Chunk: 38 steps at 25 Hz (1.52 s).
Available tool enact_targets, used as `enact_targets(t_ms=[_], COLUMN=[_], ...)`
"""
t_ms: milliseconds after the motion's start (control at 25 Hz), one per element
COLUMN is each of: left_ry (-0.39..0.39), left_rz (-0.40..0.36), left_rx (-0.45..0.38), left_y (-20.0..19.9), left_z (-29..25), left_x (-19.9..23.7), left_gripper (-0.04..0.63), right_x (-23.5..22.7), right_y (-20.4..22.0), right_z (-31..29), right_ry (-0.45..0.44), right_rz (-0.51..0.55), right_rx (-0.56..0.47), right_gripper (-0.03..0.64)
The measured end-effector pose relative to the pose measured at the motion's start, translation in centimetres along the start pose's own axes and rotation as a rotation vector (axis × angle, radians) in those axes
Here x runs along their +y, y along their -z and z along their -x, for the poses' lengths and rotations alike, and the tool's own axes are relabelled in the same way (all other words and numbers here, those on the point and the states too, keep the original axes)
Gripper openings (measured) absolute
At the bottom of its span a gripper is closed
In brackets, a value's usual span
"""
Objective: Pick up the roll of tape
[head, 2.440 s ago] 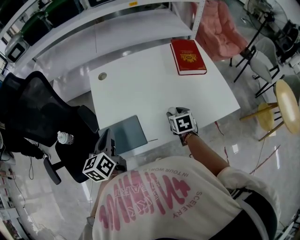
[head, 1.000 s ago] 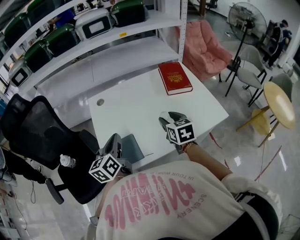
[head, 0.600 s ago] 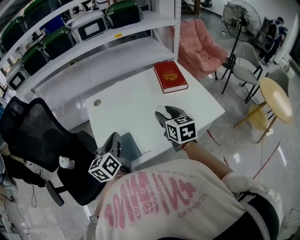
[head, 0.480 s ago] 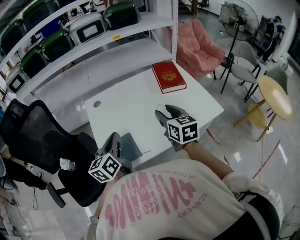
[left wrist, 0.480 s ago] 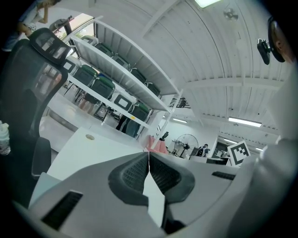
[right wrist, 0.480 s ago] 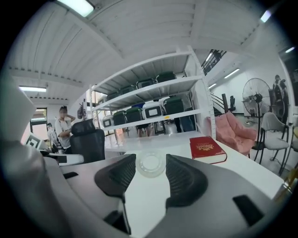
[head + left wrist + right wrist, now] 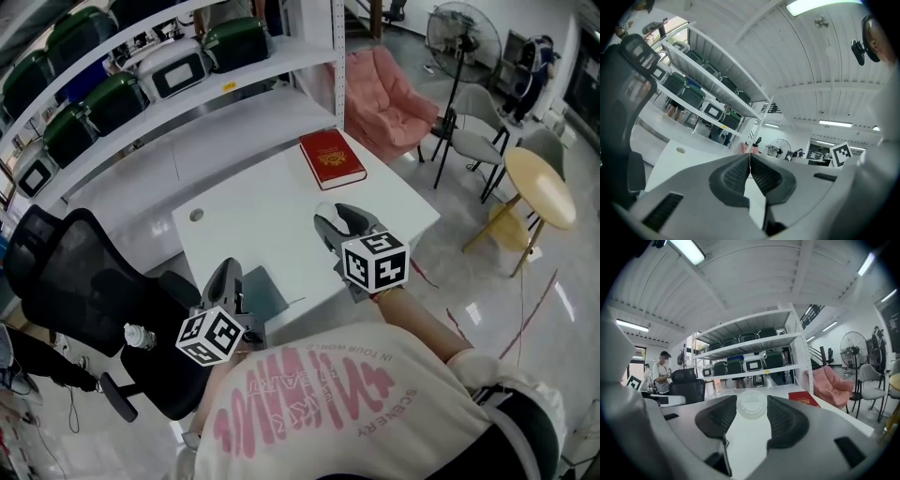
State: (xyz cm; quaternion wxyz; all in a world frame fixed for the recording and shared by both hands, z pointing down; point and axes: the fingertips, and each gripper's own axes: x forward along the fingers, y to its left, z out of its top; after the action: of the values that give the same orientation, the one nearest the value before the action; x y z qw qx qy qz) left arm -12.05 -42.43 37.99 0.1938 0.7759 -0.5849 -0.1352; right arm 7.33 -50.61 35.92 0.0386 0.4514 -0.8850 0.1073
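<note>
Now mind the grip first: the jaws of your right gripper [image 7: 752, 400] stand partly spread and pinch the roll of tape [image 7: 751, 405] across its width, 1 pad on each side of its rim. The hold sits far out at the tips rather than deep between the pads, so it looks shallow. Hold your squeeze even and do not ease it. Carry the gripper close to level, because a nose-down tilt could let the pale, translucent roll slide forward and out. Lift straight and smoothly, without a jerk or twist of the wrist. The roll's round face is turned toward that gripper's camera, and it seems to hang clear above the white worktop [image 7: 253, 211], over the near right part of it. The red book [image 7: 331, 158] lies at the far right corner, well apart from the roll, so nothing crowds your path. Your left gripper [image 7: 750, 166] has its jaws pressed together on nothing and hangs by the worktop's near left corner; leave it there, out of the way.
</note>
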Motion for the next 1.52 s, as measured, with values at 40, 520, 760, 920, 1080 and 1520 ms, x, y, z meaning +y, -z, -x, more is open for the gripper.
enact_targets(t_ms=[40, 520, 760, 920, 1080, 1520], left_ry=[0.006, 0.008, 0.028, 0.038, 0.060, 0.089], left_rz=[-0.004, 0.008, -0.026, -0.024, -0.040, -0.023], left_rx=[0.002, -0.005, -0.006, -0.005, 0.013, 0.042], left_y=[-0.3, -1.7, -2.1, -2.2, -1.6, 0.4], left_z=[0.4, 5.5, 7.8, 9.8, 12.1, 17.7], left_x=[-0.1, 0.3, 0.2, -0.1, -0.5, -1.1], left_gripper=[0.025, 0.025, 0.025, 0.025, 0.025, 0.025], right_x=[0.3, 4.2, 5.8, 7.0, 8.5, 12.7], right_y=[-0.3, -1.3, 0.4, 1.8, 3.3, 6.2], right_z=[0.4, 4.8, 6.3, 7.8, 9.5, 13.9], right_ry=[0.005, 0.029, 0.050, 0.072, 0.091, 0.113], right_rz=[0.001, 0.001, -0.025, -0.044, -0.067, -0.059], right_rx=[-0.003, -0.039, -0.034, -0.021, -0.019, 0.008], right_gripper=[0.219, 0.219, 0.219, 0.219, 0.219, 0.219])
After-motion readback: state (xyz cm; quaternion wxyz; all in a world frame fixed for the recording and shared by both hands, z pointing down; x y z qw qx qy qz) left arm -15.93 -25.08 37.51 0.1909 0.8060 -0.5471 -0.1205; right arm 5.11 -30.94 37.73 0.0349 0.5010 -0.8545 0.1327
